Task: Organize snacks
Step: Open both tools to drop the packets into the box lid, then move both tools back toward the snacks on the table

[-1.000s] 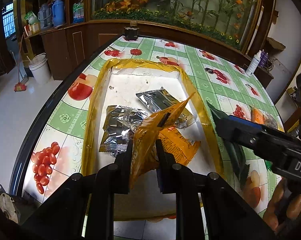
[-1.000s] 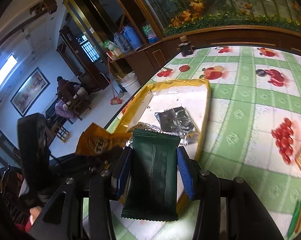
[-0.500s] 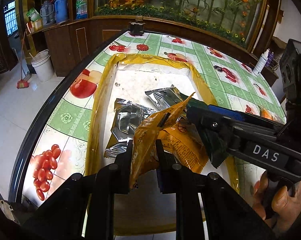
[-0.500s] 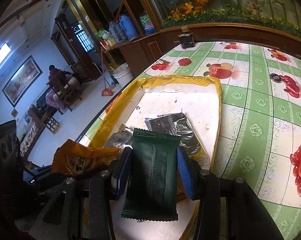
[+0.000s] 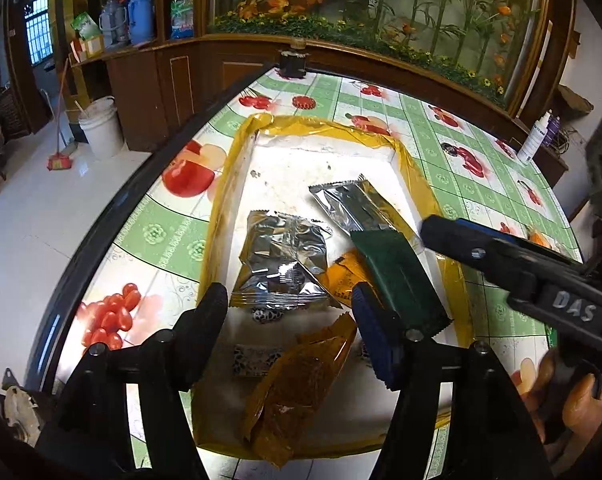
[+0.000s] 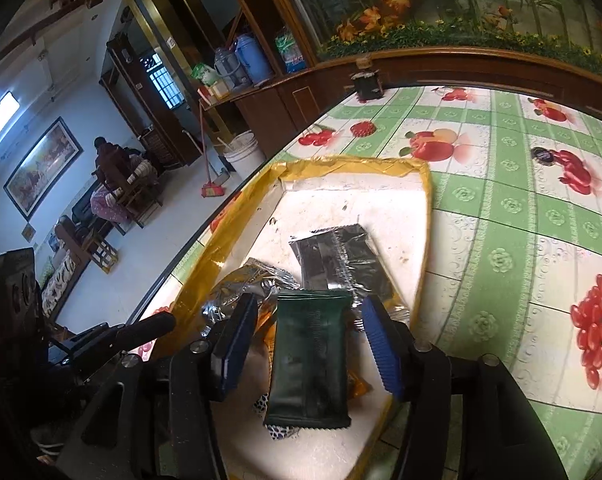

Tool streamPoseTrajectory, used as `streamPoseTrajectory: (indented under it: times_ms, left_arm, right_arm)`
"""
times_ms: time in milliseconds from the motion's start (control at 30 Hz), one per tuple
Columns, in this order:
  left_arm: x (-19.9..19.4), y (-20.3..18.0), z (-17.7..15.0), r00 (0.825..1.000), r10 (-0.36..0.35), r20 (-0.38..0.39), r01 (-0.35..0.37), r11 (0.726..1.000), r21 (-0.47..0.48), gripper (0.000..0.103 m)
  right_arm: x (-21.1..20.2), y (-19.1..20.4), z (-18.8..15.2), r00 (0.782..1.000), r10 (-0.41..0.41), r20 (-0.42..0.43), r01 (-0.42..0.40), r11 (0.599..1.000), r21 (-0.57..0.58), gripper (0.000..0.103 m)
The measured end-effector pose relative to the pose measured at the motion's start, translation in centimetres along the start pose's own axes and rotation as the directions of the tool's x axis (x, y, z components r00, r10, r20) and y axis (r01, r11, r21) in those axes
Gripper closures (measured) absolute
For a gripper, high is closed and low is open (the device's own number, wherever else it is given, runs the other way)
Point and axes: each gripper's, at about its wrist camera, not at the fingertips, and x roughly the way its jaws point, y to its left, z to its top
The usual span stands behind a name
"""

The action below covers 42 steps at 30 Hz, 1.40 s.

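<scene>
A table [image 5: 453,148] with a green fruit-print cloth fills both views, and on it a white tray with a yellow-taped rim [image 5: 237,184] sits mid-frame, holding silver packets [image 5: 285,256]. The left gripper [image 5: 287,312], angled down over the tray at lower centre, has just spread its jaws, and the orange packet [image 5: 301,384] lies loose between them on the tray's near end. The right gripper [image 6: 313,340], reaching in from the right with a hand [image 5: 573,396] at its grip, has also been opening; the dark green packet [image 6: 309,360] lies between its parted pads, untouched.

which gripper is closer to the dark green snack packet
Right. The right gripper has the dark green packet between its just-opened jaws; the left gripper, also just opened, is beside it, over the orange packet.
</scene>
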Motion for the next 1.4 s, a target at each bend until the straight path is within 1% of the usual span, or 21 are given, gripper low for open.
streamPoseTrajectory:
  times_ms: [33, 167, 233, 333, 500, 533, 567, 633, 700, 833, 867, 1000, 1067, 1167, 1267, 1300, 1367, 1400]
  left_arm:
    - [-0.2, -0.1, 0.1, 1.000, 0.002, 0.007, -0.002, 1.000, 0.004, 0.039]
    - [-1.0, -0.8, 0.1, 1.000, -0.003, 0.027, 0.002, 1.000, 0.018, 0.039]
    - [-1.4, -1.2, 0.1, 0.999, -0.010, 0.033, 0.009, 1.000, 0.025, 0.039]
    - [-2.0, -2.0, 0.0, 0.999, -0.021, 0.042, 0.020, 0.999, 0.041, 0.039]
    - [-2.8, -3.4, -0.2, 0.998, -0.038, 0.046, 0.034, 0.997, 0.071, 0.037]
    - [-2.9, -3.8, -0.3, 0.998, -0.042, 0.046, 0.039, 0.996, 0.076, 0.037]
    - [-3.1, -4.1, -0.3, 0.998, -0.050, 0.047, 0.046, 0.996, 0.081, 0.036]
    - [-3.5, -4.8, -0.5, 0.997, -0.063, 0.052, 0.058, 0.994, 0.093, 0.036]
    - [-3.6, -5.9, -0.8, 0.995, -0.091, 0.047, 0.085, 0.990, 0.116, 0.036]
    - [-3.8, -9.0, -1.4, 0.990, -0.140, 0.032, 0.131, 0.972, 0.195, 0.034]
    - [-3.8, -9.8, -1.6, 0.988, -0.154, 0.023, 0.146, 0.966, 0.213, 0.032]
    - [-3.7, -12.8, -2.4, 0.980, -0.197, -0.015, 0.193, 0.944, 0.266, 0.030]
    - [-3.7, -14.2, -2.8, 0.977, -0.212, -0.029, 0.212, 0.934, 0.288, 0.030]
    - [-3.6, -16.6, -3.3, 0.968, -0.245, -0.061, 0.251, 0.909, 0.332, 0.030]
    - [-3.6, -19.3, -4.0, 0.953, -0.287, -0.101, 0.303, 0.865, 0.400, 0.030]
    - [-3.6, -20.3, -4.2, 0.945, -0.306, -0.114, 0.325, 0.843, 0.429, 0.030]
    - [-3.4, -22.5, -4.6, 0.929, -0.340, -0.148, 0.367, 0.790, 0.491, 0.030]
    - [-3.4, -23.5, -4.7, 0.917, -0.363, -0.166, 0.395, 0.759, 0.518, 0.031]
  right_arm:
    - [-0.8, -0.2, -0.1, 1.000, 0.001, 0.014, -0.001, 1.000, 0.006, 0.045]
    - [-3.1, -1.0, -0.6, 0.999, -0.014, 0.044, 0.012, 1.000, 0.027, 0.034]
    - [-4.1, -1.5, -1.2, 0.998, -0.024, 0.050, 0.022, 0.999, 0.043, 0.034]
    - [-5.4, -2.5, -2.3, 0.997, -0.048, 0.053, 0.045, 0.997, 0.064, 0.028]
    - [-7.2, -4.3, -4.3, 0.996, -0.077, 0.048, 0.072, 0.992, 0.106, 0.027]
    - [-7.7, -4.7, -4.7, 0.995, -0.087, 0.050, 0.080, 0.990, 0.118, 0.025]
    - [-8.2, -5.1, -5.1, 0.994, -0.094, 0.050, 0.087, 0.988, 0.128, 0.022]
    - [-9.4, -5.9, -6.2, 0.992, -0.112, 0.055, 0.103, 0.984, 0.148, 0.022]
    - [-10.9, -6.6, -7.5, 0.989, -0.136, 0.065, 0.123, 0.978, 0.167, 0.022]
    - [-14.0, -8.3, -10.0, 0.974, -0.213, 0.073, 0.195, 0.961, 0.196, 0.020]
    - [-14.8, -8.8, -10.8, 0.970, -0.233, 0.072, 0.214, 0.955, 0.205, 0.019]
    - [-17.9, -11.4, -13.9, 0.944, -0.325, 0.054, 0.302, 0.919, 0.253, 0.018]
    - [-19.6, -12.7, -15.6, 0.927, -0.371, 0.044, 0.345, 0.896, 0.281, 0.018]
    - [-22.0, -14.5, -17.6, 0.900, -0.435, 0.029, 0.405, 0.859, 0.313, 0.018]
    - [-24.3, -16.3, -19.2, 0.868, -0.496, 0.014, 0.462, 0.820, 0.337, 0.018]
    - [-25.1, -16.8, -19.5, 0.858, -0.513, 0.012, 0.478, 0.808, 0.343, 0.018]
    - [-26.6, -17.9, -20.0, 0.842, -0.539, 0.009, 0.501, 0.788, 0.359, 0.016]
    - [-27.1, -18.4, -20.1, 0.836, -0.549, 0.005, 0.510, 0.780, 0.363, 0.016]
